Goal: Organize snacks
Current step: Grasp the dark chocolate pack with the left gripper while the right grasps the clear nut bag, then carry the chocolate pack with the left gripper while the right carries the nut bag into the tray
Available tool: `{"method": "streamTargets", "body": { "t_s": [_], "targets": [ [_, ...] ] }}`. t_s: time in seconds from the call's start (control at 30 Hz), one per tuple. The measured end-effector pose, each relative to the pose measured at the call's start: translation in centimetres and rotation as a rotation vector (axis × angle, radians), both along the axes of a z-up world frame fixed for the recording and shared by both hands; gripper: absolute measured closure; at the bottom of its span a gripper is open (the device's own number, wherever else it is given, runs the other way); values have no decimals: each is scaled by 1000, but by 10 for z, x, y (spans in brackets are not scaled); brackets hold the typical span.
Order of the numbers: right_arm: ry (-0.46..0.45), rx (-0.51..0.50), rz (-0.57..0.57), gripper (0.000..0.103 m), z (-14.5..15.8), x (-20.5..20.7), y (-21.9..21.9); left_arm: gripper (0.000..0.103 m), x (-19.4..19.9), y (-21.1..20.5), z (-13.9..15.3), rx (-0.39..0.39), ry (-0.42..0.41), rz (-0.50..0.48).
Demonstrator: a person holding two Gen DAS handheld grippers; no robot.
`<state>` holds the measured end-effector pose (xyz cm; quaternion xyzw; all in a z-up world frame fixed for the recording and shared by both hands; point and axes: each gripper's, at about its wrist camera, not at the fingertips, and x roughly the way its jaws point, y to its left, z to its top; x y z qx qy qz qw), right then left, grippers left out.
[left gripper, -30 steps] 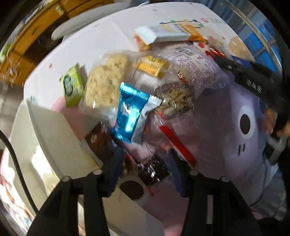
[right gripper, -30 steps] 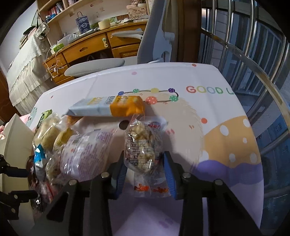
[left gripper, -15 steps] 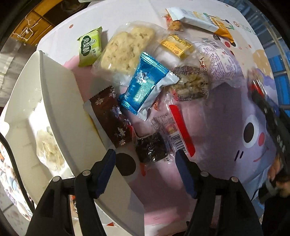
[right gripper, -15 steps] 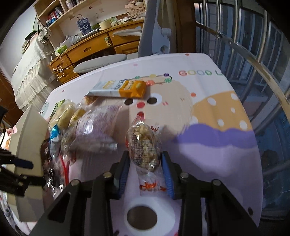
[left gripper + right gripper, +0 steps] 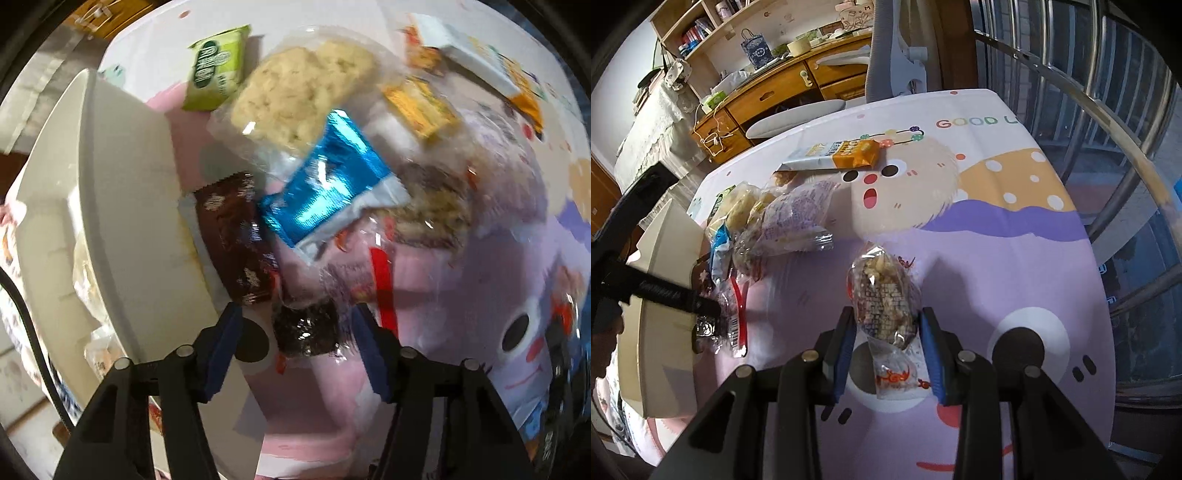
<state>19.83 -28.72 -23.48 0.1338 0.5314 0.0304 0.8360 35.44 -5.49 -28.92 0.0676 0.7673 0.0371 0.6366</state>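
My right gripper (image 5: 886, 343) clamps a clear-wrapped puffed-grain bar (image 5: 884, 301) above the cartoon tablecloth (image 5: 997, 229), printed "GOOD L". My left gripper (image 5: 297, 341), jaws closing, straddles a dark crinkly-wrapped snack (image 5: 306, 330) untouched; white storage box (image 5: 125, 206) at nine o'clock. Tablecloth bare at three o'clock.

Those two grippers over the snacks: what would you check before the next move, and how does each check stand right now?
1. Right gripper holding its nut bar: ok, pads press both sides of the packet.
2. Bar clear of the tablecloth: cannot tell.
3. Left gripper lined up on the dark snack: ok, the packet lies between its jaws, which are closing.
4. Left pads touching that packet: not ok, gaps show on both sides.
5. Neighbours out of the way: not ok, a brown packet and a red-striped packet lie close against it.
6. White box within reach: ok, right beside the pile.
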Motion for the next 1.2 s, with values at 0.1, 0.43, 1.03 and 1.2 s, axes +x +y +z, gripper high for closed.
{"method": "streamTargets", "body": {
  "t_s": [0.1,0.43,1.03,1.2],
  "targets": [
    [-9,6,5,68,3,-2,-1,55,6,7,0,-27,31,47],
    [-15,37,12,68,5,-13,-4,60,-9,-5,-12,6,55,63],
    [-22,77,34,68,13,-33,-9,66,-31,-15,-12,29,-29,71],
    [-35,78,51,68,22,-39,-8,66,-49,-17,-7,0,-25,103]
  ]
}}
